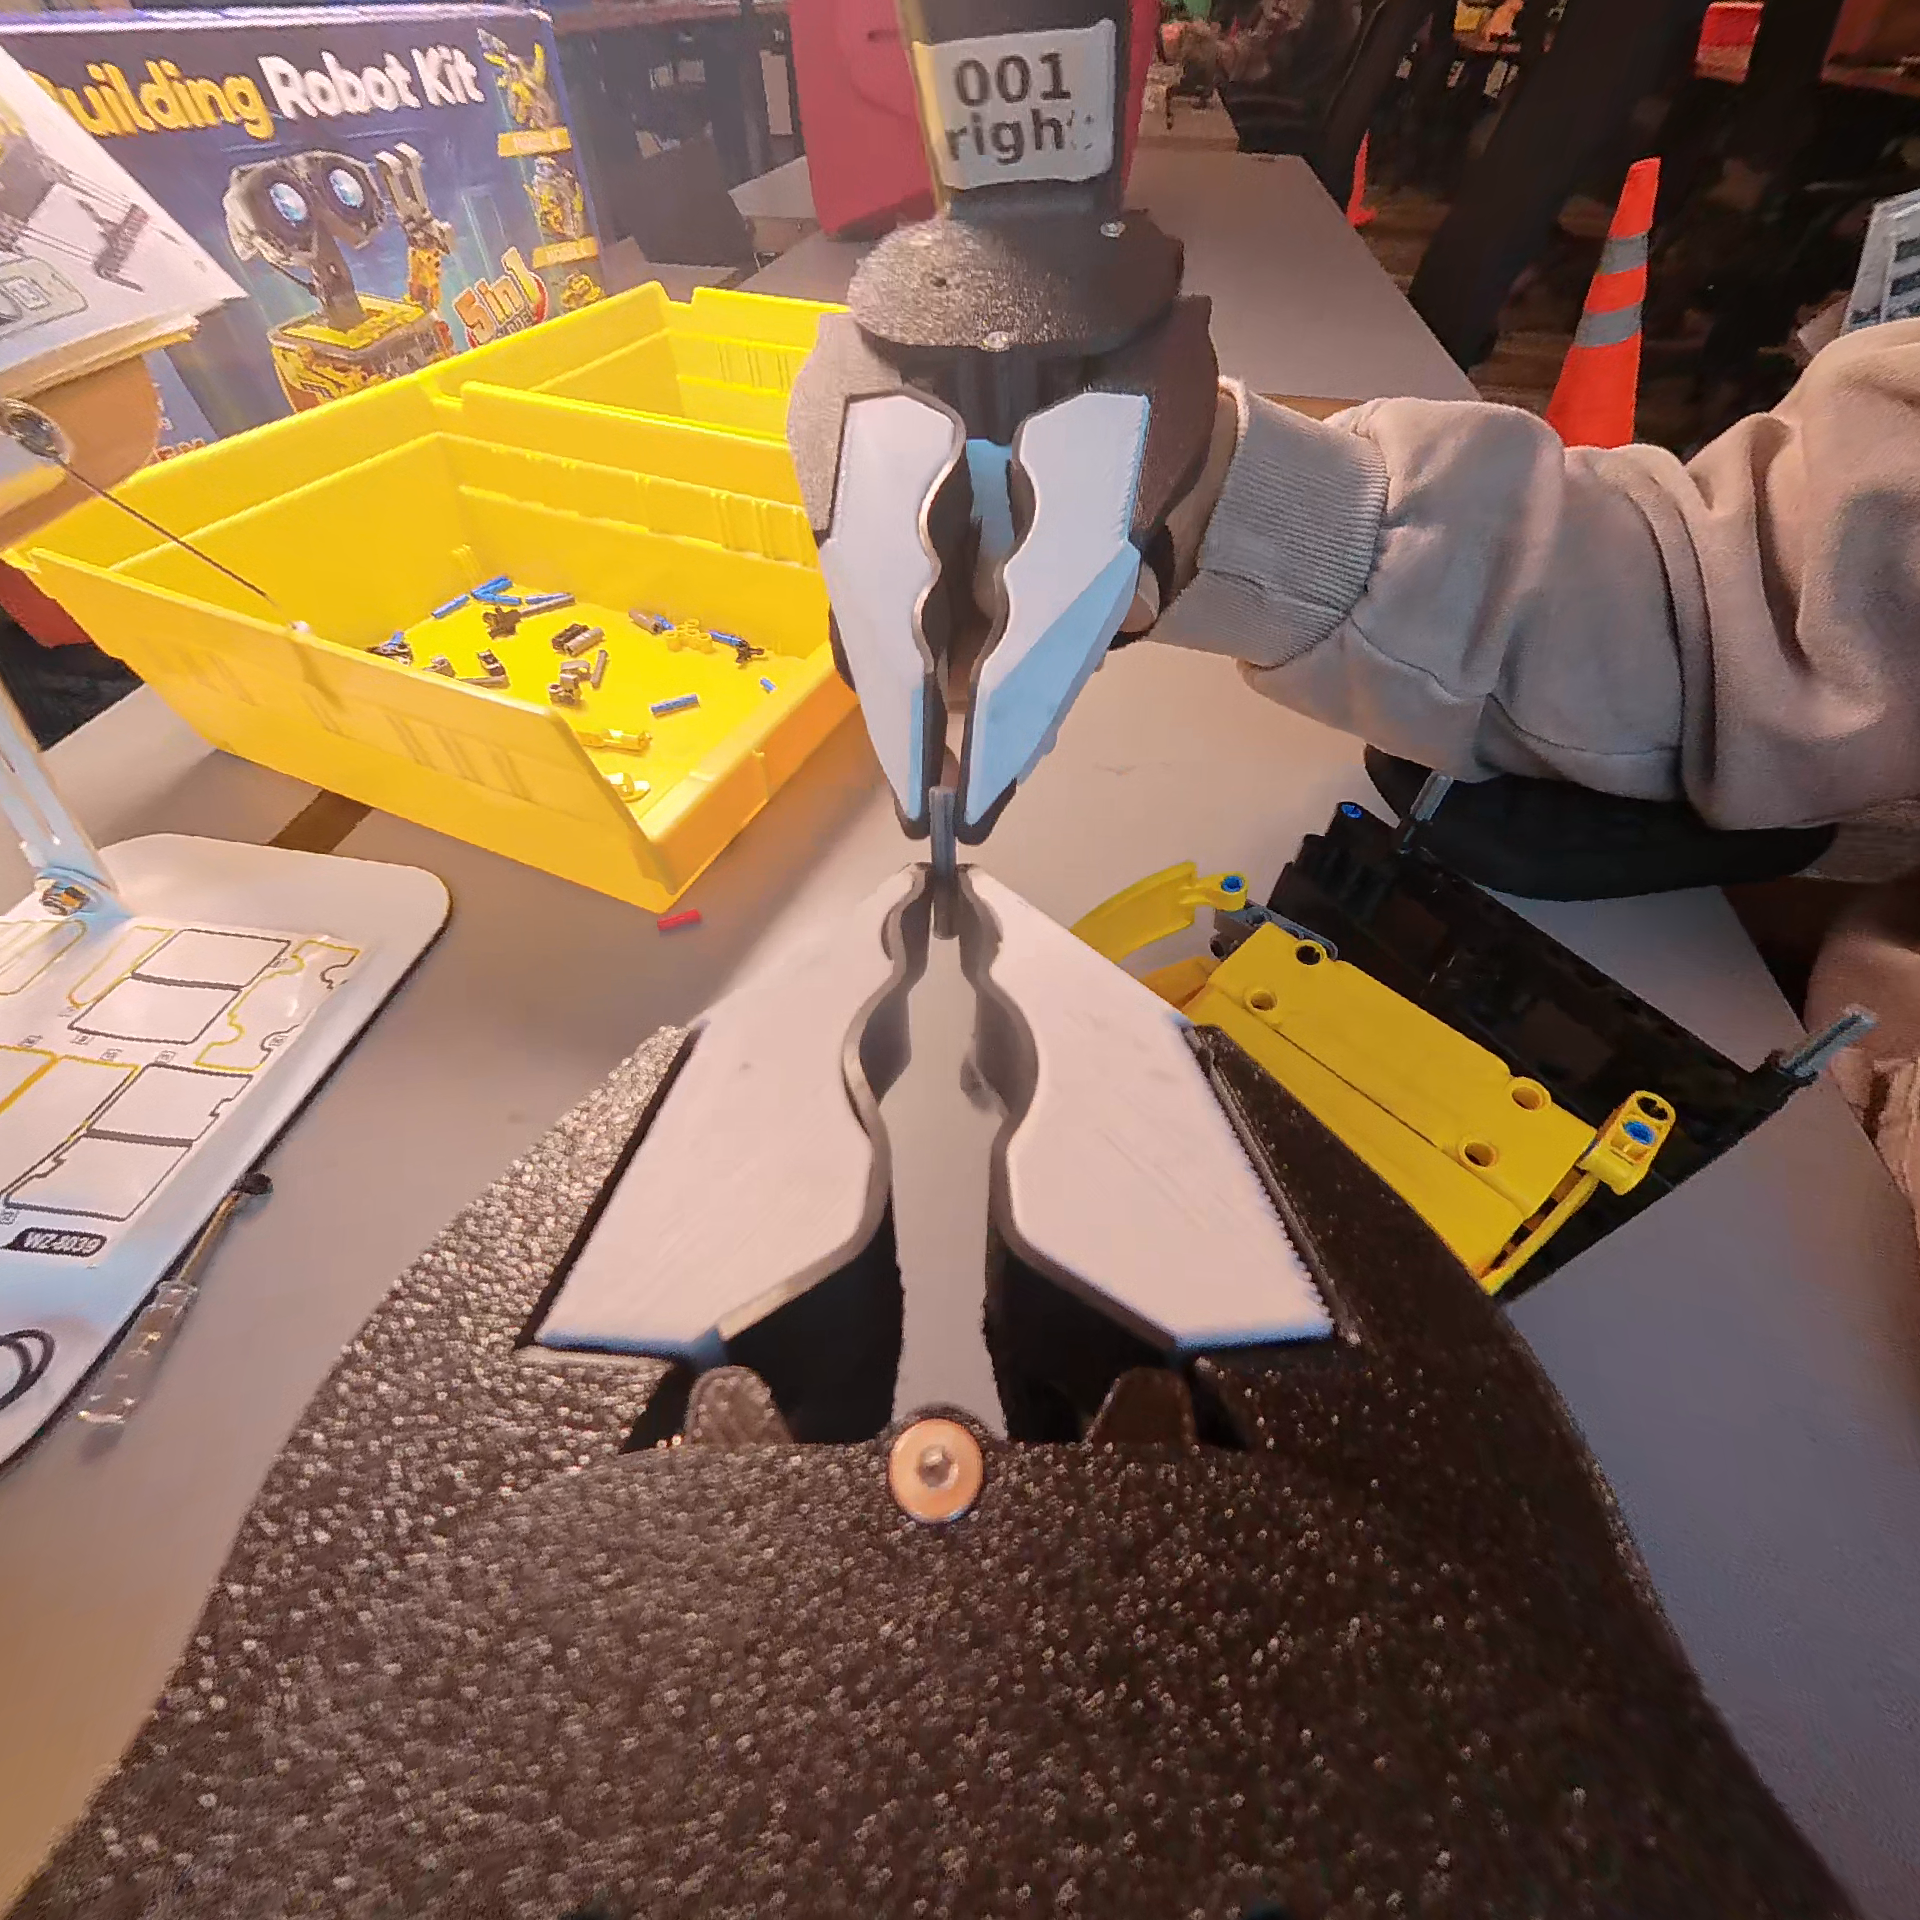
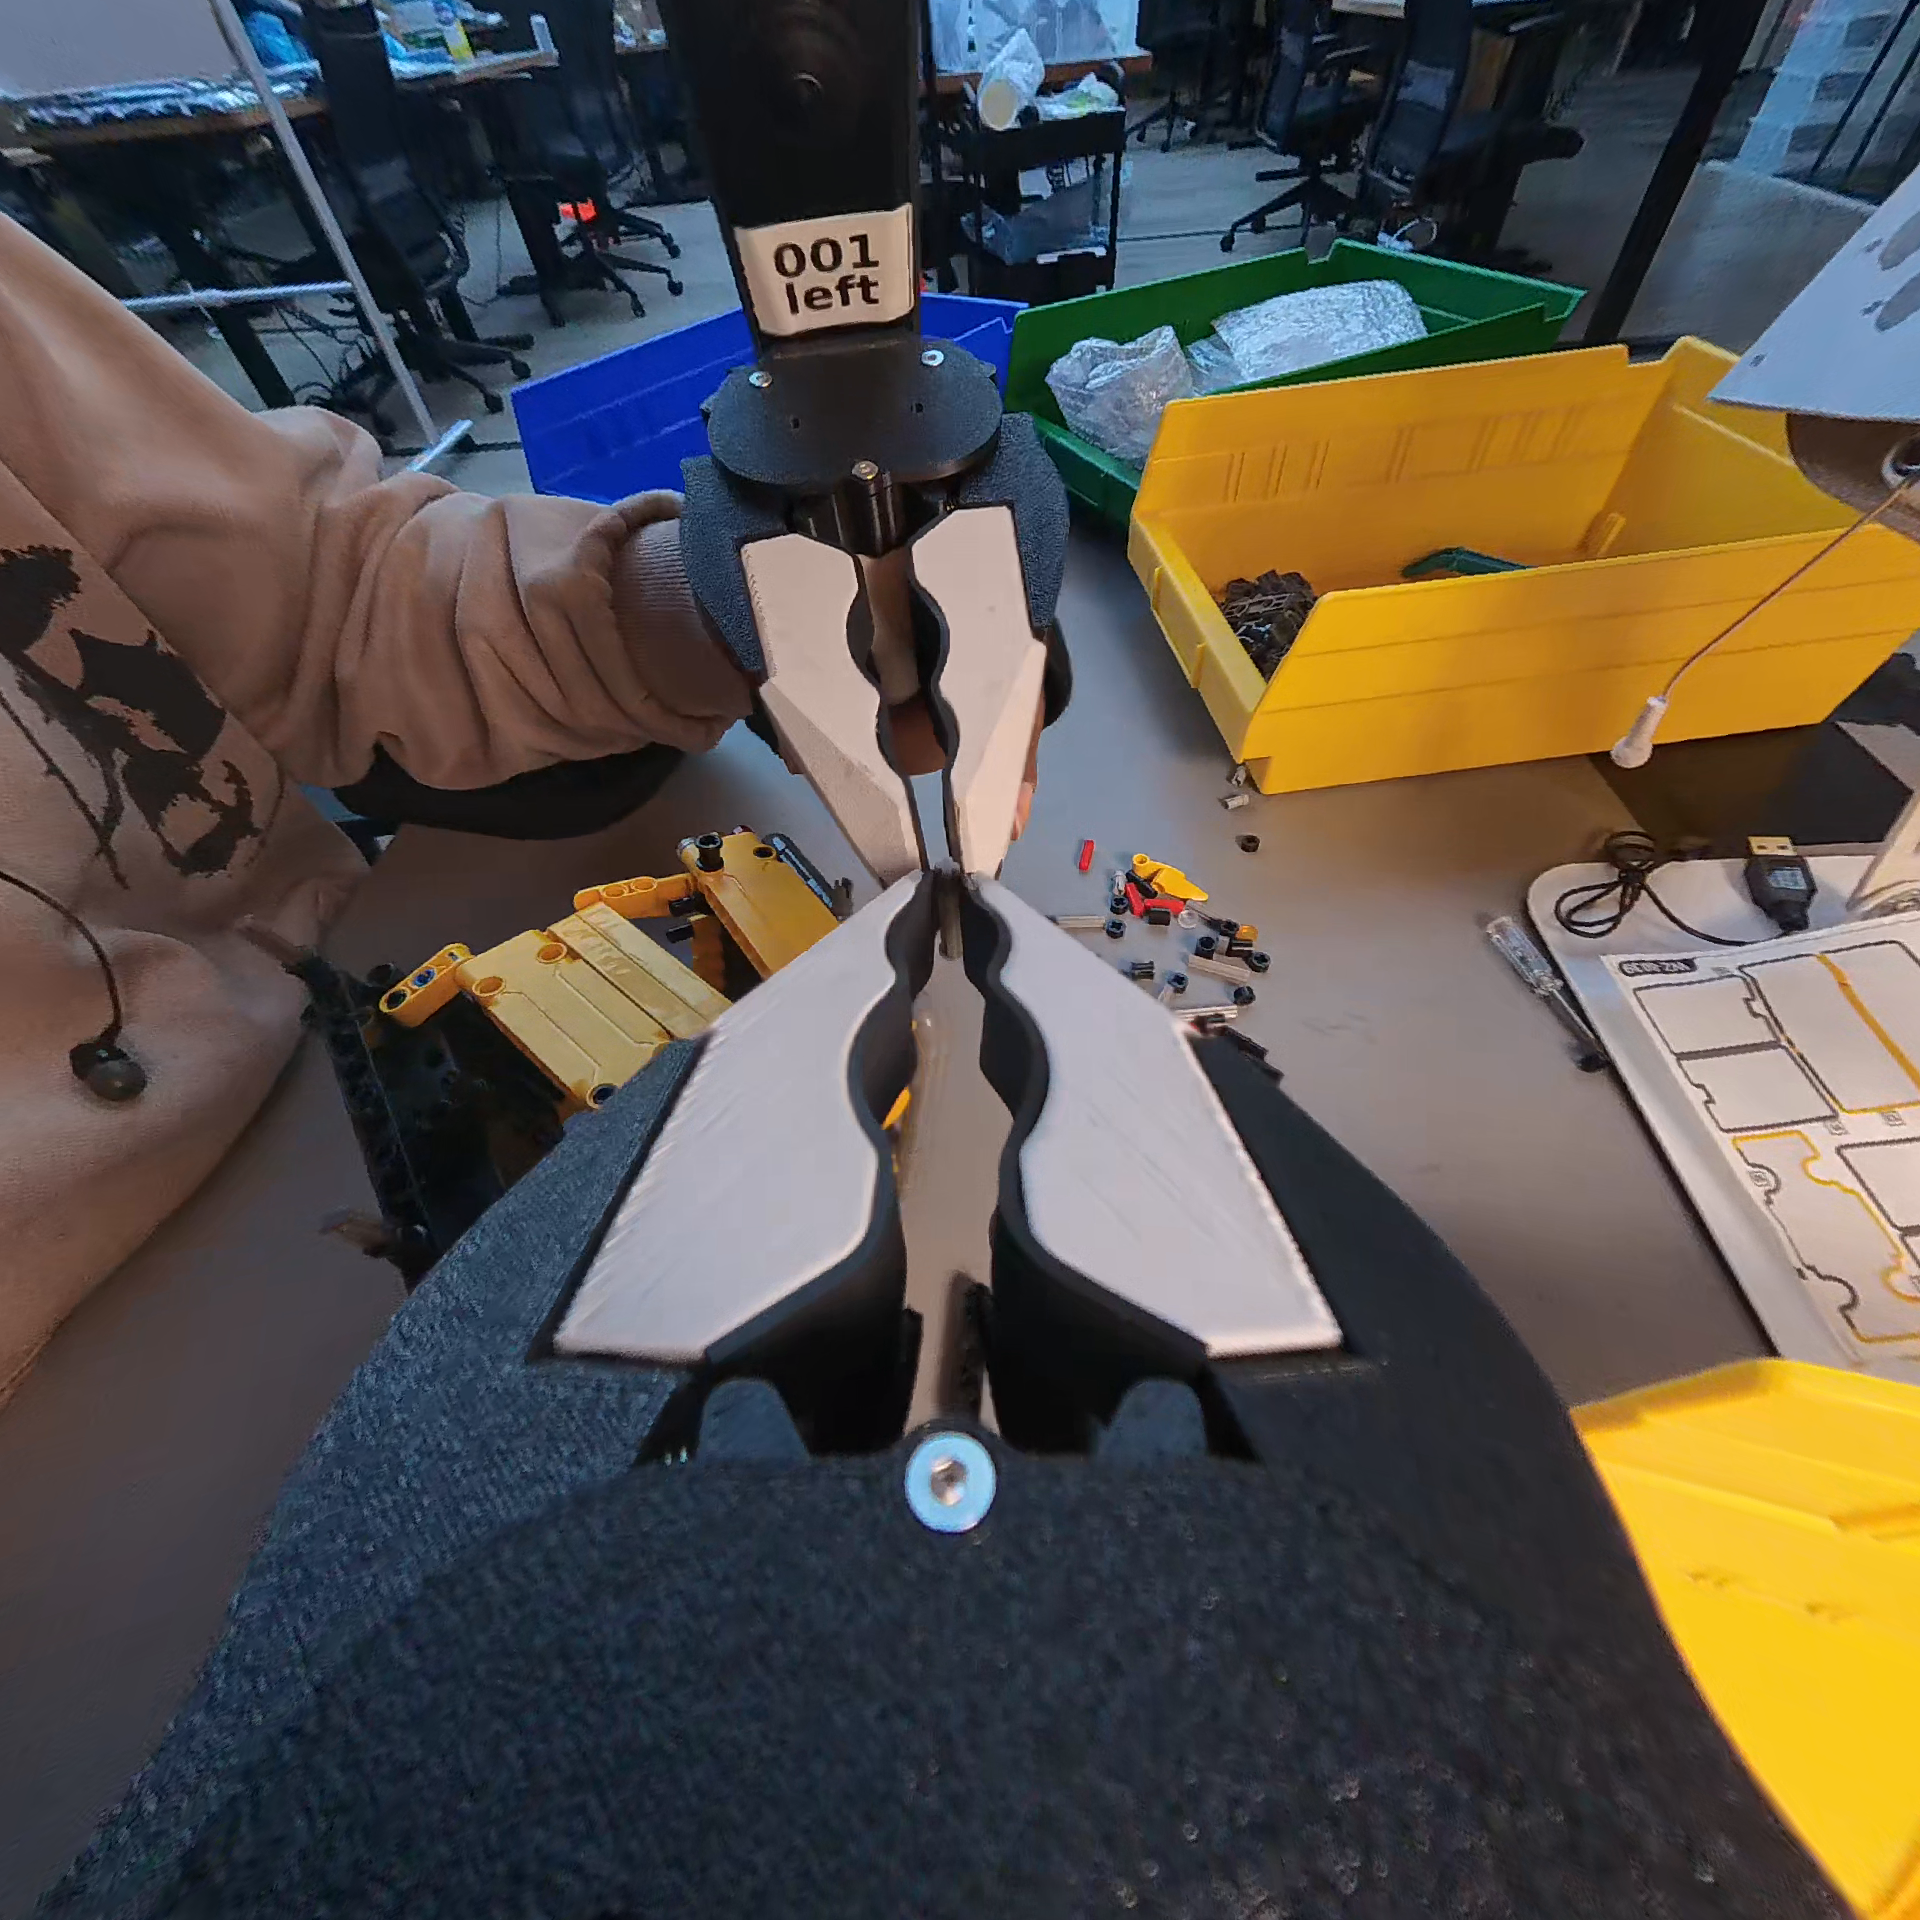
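Tip to tip above the yellow-and-black model [image 1: 1382, 1070], the left gripper [image 1: 943, 914] and right gripper [image 1: 940, 821] each pinch one end of a thin grey axle [image 1: 942, 847], which runs straight between them.

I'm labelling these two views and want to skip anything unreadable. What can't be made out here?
- Left wrist view: the grey pin sits between the left gripper and right gripper; its ends are hidden by their fingers.
- Left wrist view: small parts in the yellow bin are too small to identify.
- Right wrist view: the yellow-and-black model is partly hidden by the right gripper's body.
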Tool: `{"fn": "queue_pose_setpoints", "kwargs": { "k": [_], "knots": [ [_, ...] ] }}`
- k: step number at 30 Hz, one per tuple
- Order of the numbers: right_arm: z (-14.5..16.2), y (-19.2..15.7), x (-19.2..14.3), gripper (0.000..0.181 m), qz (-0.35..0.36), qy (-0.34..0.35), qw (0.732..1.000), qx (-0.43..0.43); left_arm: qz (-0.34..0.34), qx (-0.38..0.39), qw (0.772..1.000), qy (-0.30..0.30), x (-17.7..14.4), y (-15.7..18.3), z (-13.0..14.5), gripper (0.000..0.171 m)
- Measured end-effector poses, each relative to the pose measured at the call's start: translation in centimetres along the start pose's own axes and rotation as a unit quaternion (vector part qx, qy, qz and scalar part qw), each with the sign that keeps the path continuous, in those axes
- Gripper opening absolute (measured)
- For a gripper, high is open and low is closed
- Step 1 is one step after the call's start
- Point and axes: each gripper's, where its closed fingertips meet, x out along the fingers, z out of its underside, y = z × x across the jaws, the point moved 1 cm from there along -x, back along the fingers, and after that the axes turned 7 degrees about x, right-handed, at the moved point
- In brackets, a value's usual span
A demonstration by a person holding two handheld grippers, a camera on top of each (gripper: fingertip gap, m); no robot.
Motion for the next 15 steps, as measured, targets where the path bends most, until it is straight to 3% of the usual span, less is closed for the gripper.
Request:
{"fn": "queue_pose_setpoints", "kwargs": {
  "k": [3,5,7,9,11,12,13,15],
  "knots": [
    [-0.9,2.0,-1.8,0.002,0.055,0.019,0.998,0.004,-0.032,-0.002,0.999,0.002,-0.6,-1.1,0.0,0.021],
    [-1.0,6.4,-4.9,0.002,0.193,0.022,0.981,0.014,-0.055,-0.012,0.998,-0.001,-1.2,-2.2,0.3,0.029],
    [0.8,11.6,-9.6,0.002,0.371,-0.019,0.928,0.031,-0.069,-0.022,0.997,-0.005,-1.7,-3.0,0.7,0.032],
    [3.7,15.0,-14.2,0.003,0.512,-0.086,0.853,0.052,-0.077,-0.034,0.996,-0.005,-2.0,-3.6,1.0,0.032],
    [5.5,16.6,-17.2,0.025,0.592,-0.135,0.793,0.048,-0.082,-0.044,0.996,-0.007,-2.0,-3.9,1.4,0.032],
    [5.7,16.8,-17.7,0.034,0.608,-0.148,0.779,0.039,-0.085,-0.047,0.995,-0.010,-2.1,-4.1,1.6,0.031],
    [5.5,16.8,-17.5,0.040,0.605,-0.150,0.781,0.028,-0.088,-0.049,0.995,-0.013,-2.2,-4.3,1.8,0.031],
    [4.3,15.6,-15.3,0.037,0.550,-0.140,0.823,0.007,-0.094,-0.053,0.994,-0.015,-2.4,-4.6,2.0,0.030]
  ]
}}
